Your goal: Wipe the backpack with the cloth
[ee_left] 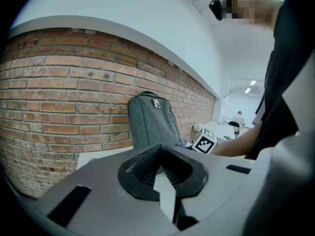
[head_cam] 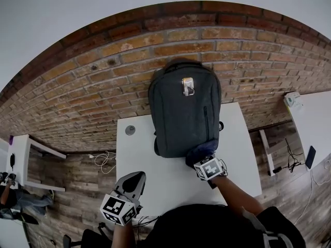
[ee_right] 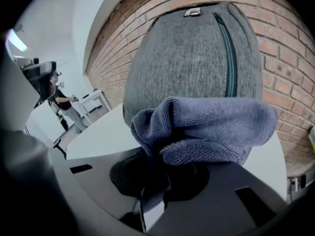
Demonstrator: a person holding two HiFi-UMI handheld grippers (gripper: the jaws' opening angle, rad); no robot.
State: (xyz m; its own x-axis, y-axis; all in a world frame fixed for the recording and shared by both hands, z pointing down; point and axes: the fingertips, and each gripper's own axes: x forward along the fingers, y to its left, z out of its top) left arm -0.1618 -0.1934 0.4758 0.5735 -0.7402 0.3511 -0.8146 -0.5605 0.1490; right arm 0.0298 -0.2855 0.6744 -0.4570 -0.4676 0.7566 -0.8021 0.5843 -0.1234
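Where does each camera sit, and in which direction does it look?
Head view: on the head, looking steeply down at table, backpack and wall; both the left gripper and right gripper show.
Left gripper view: on the left gripper, facing the backpack across the table; its shut, empty jaws show.
Right gripper view: on the right gripper, facing the backpack closely; its jaws hold the cloth.
Shared: all three see the backpack.

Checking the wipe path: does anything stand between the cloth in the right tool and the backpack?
Nothing visible does. The cloth, clamped in the right tool, sits right at the backpack's lower front, with no object between them.
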